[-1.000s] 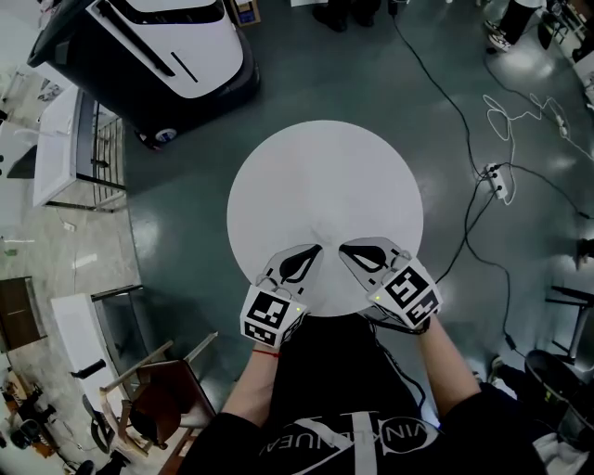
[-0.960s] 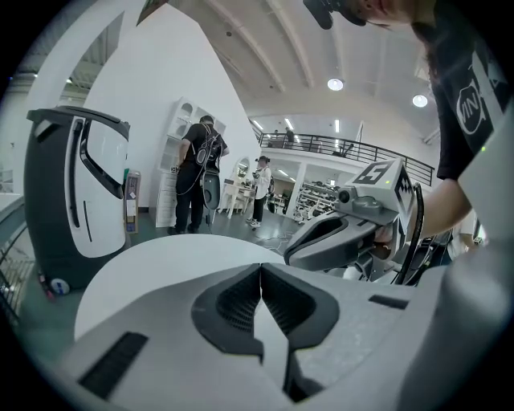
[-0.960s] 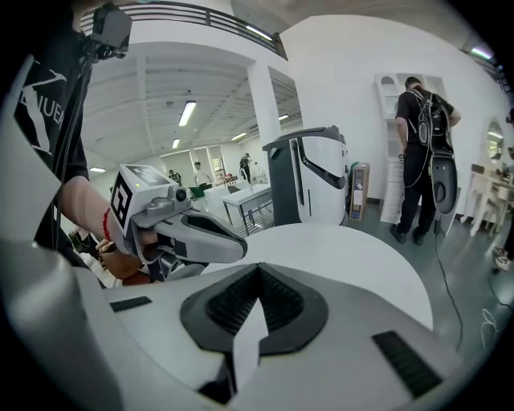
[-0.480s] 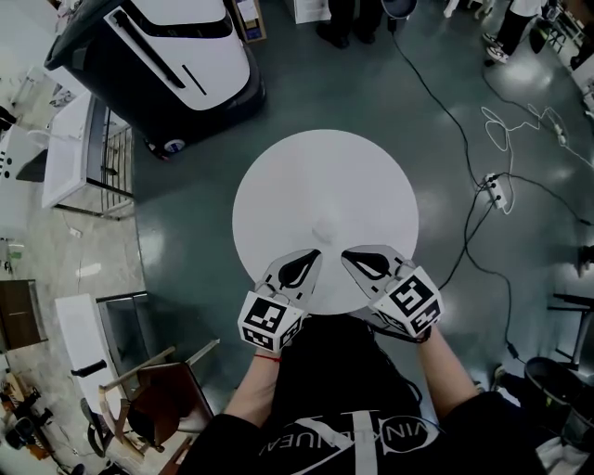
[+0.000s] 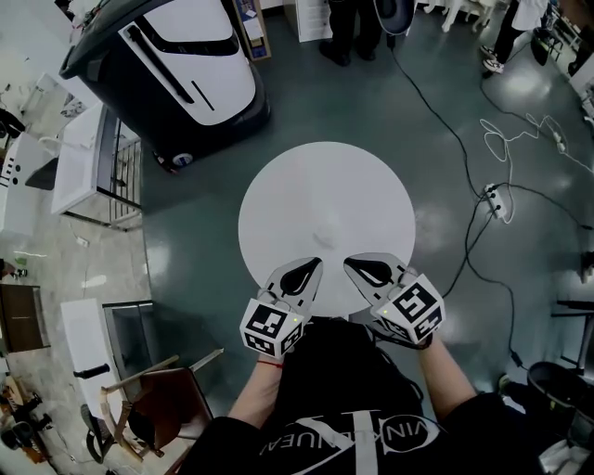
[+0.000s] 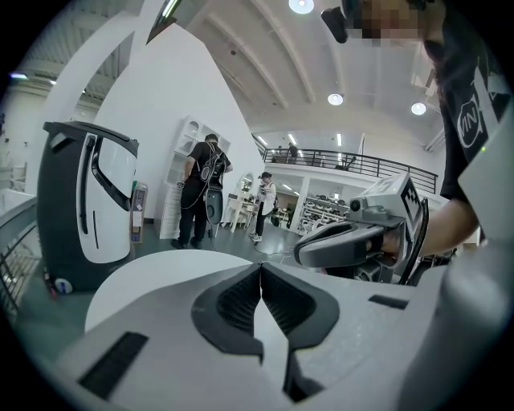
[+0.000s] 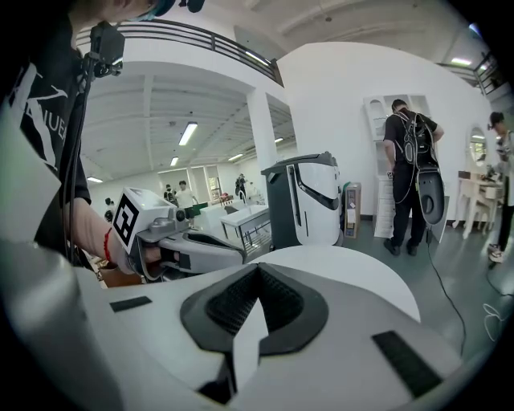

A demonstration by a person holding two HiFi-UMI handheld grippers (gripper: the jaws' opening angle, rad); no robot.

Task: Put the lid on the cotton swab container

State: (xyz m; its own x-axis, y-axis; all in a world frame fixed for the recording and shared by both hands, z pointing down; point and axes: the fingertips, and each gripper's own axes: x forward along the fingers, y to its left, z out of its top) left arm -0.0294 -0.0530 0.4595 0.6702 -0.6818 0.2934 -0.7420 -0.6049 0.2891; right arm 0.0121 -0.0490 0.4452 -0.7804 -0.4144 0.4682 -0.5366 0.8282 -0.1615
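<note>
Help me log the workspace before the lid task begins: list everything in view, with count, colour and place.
round white table: one, white, centre, in front of the person
cotton swab container and lid: none in view
large black-and-white machine: one, floor, far left beyond the table
white metal rack: one, white, floor, left
brown wooden chair: one, brown, near left
loose floor cables: several, black and white, floor, right
standing people: at least two, dark clothes, beyond the table
left grey two-jaw tongs: one, grey, near table edge, shut, empty
right grey two-jaw tongs: one, grey, near table edge, shut, empty
</note>
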